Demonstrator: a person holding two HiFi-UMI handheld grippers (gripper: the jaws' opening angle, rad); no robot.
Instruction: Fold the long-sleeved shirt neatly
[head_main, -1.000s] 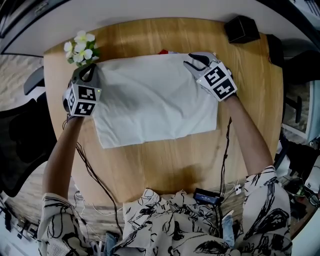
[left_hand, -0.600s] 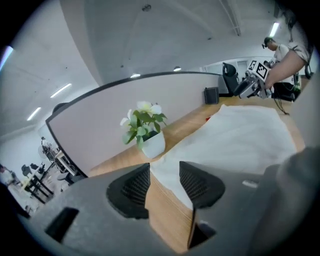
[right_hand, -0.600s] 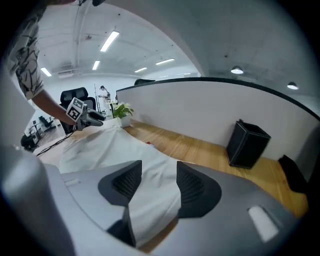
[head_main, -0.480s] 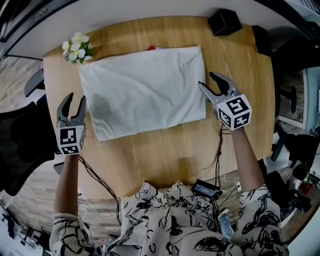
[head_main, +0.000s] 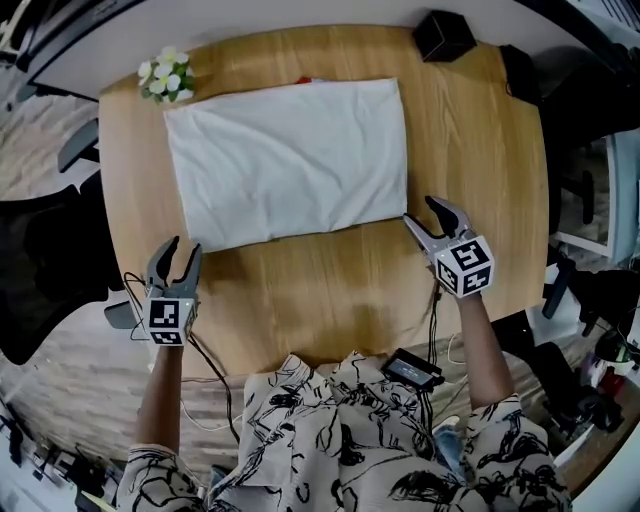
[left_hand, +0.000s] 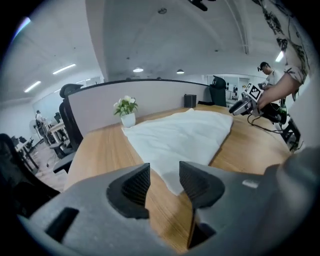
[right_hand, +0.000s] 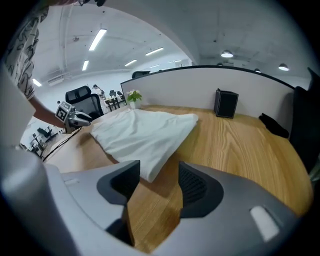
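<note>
Folded shirt (head_main: 288, 160) lies flat on the tabletop (head_main: 330, 290); left hand-held gripper (head_main: 177, 247) and right hand-held gripper (head_main: 420, 211) (jaws just opened, both empty) hover beside its near corners.

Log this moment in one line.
shirt: folded, flat on table | left gripper: jaws just been opening, empty | right gripper: jaws just been opening, empty

Red item (head_main: 303, 80) mostly under shirt (head_main: 290, 160)

white flowers (head_main: 166, 78) — table's far-left corner | black box (head_main: 443, 35) — far-right edge | wooden table (head_main: 330, 270)
</note>
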